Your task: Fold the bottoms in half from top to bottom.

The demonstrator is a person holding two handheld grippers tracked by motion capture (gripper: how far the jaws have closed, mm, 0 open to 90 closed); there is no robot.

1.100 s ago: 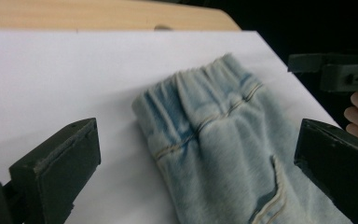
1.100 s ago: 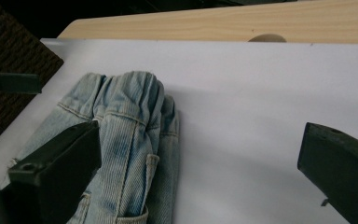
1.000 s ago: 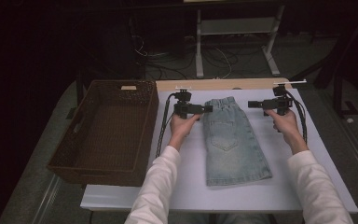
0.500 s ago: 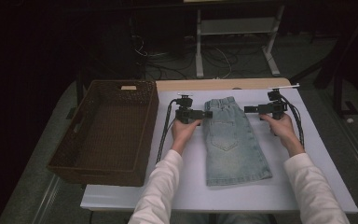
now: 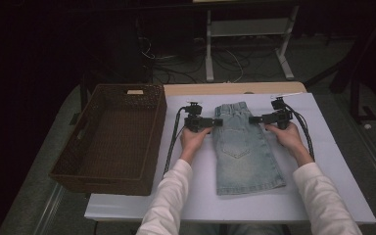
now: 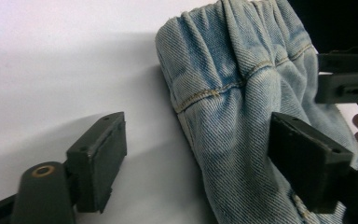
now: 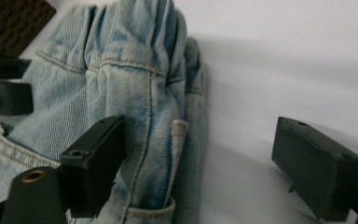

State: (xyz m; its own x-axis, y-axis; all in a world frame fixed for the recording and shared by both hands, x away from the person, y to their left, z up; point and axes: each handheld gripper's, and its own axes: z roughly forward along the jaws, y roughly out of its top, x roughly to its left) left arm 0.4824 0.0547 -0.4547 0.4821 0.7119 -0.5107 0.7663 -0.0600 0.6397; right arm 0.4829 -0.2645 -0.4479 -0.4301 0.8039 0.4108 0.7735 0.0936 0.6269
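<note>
A folded pair of light blue jeans [image 5: 242, 152] lies flat on the white table [image 5: 323, 196], waistband at the far end. My left gripper [image 5: 217, 122] is at the waistband's left edge, open; the left gripper view has the denim's gathered edge [image 6: 223, 107] between its two black jaws, one jaw on bare table, the other over the cloth. My right gripper [image 5: 252, 119] is at the waistband's right edge, open too. In its own view the denim edge [image 7: 154, 116] lies by the left jaw and the other jaw stands over bare table.
A dark brown wicker basket [image 5: 107, 176] stands empty at the table's left, close to the left forearm. A wooden strip [image 5: 235, 88] runs along the table's far edge. Beyond it the floor is dark, with cables and a white stand [image 5: 279, 49].
Both grippers have moved inward toward the jeans' waistband, the right one more. The jeans have not moved.
</note>
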